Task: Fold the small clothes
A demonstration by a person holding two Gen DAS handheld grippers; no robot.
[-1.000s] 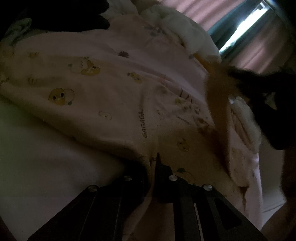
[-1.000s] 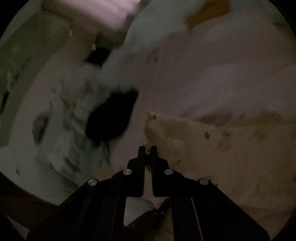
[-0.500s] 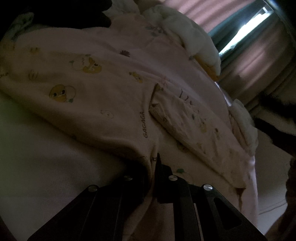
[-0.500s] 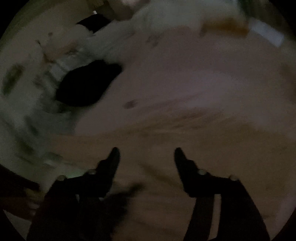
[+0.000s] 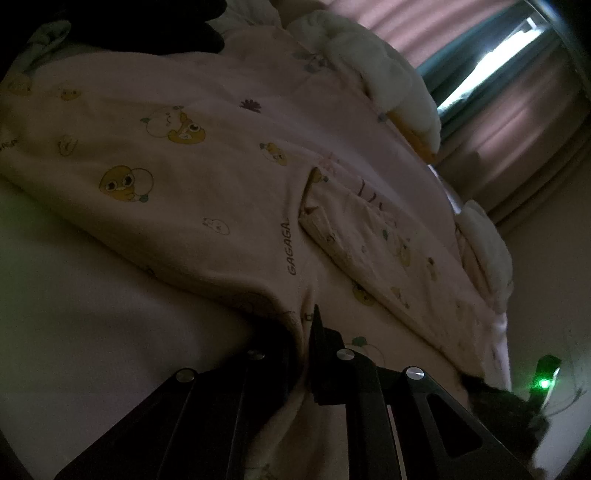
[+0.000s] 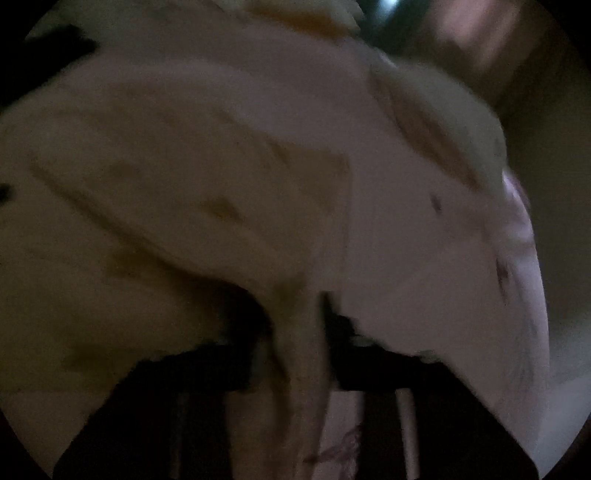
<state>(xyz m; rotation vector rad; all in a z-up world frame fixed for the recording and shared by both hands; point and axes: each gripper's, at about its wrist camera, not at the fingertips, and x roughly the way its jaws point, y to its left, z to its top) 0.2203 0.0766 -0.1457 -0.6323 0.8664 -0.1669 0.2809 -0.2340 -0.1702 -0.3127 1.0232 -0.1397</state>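
Observation:
A cream baby garment (image 5: pixel 203 166) printed with yellow ducks and the word GAGAGA lies spread on a pink bed sheet (image 5: pixel 92 314). One sleeve (image 5: pixel 369 236) lies folded across its body. My left gripper (image 5: pixel 301 325) is shut on the garment's near edge, fabric bunched between its fingers. In the blurred right wrist view the garment (image 6: pixel 166 203) fills the left side. My right gripper (image 6: pixel 299 317) is closing, with a fold of the cream cloth pinched between its jaws.
White fluffy bedding (image 5: pixel 388 74) is piled at the far side, and more (image 5: pixel 487 247) at the right edge of the bed. A black item (image 5: pixel 147 22) lies beyond the garment. Pink curtains (image 5: pixel 517 122) and a bright window (image 5: pixel 491 62) stand behind. A green light (image 5: pixel 543 384) glows at lower right.
The right gripper let go of the sleeve, which now lies folded over the garment. It opened wide, swung across and down, and closed on another fold. The left gripper kept still.

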